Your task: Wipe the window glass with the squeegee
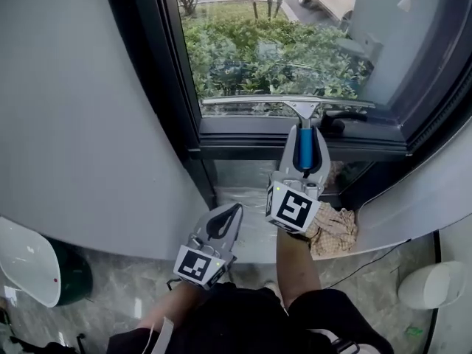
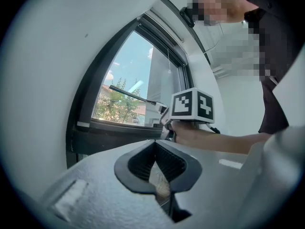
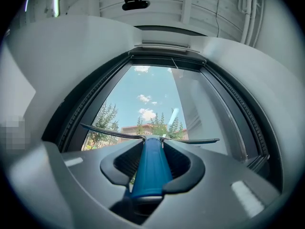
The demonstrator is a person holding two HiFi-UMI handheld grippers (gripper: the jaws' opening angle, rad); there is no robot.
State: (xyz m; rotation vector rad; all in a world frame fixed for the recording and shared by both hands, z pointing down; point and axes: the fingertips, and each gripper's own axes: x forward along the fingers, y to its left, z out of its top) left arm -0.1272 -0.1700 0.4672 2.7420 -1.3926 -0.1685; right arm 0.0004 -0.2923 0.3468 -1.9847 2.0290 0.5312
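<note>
Close to the person's body, the left gripper is hanging low, jaws pressed together on nothing. Beyond it, the outstretched right gripper is pinching the blue handle of the squeegee, whose blade is lying across the bottom of the window glass.

Head view: taken from above, directed steeply down over the left gripper, the right gripper and the foot of the window. Left gripper view: set low, angled upward; the right gripper is seen side-on. Right gripper view: held close, aimed along the squeegee at the glass. The window is shared by all three.
</note>
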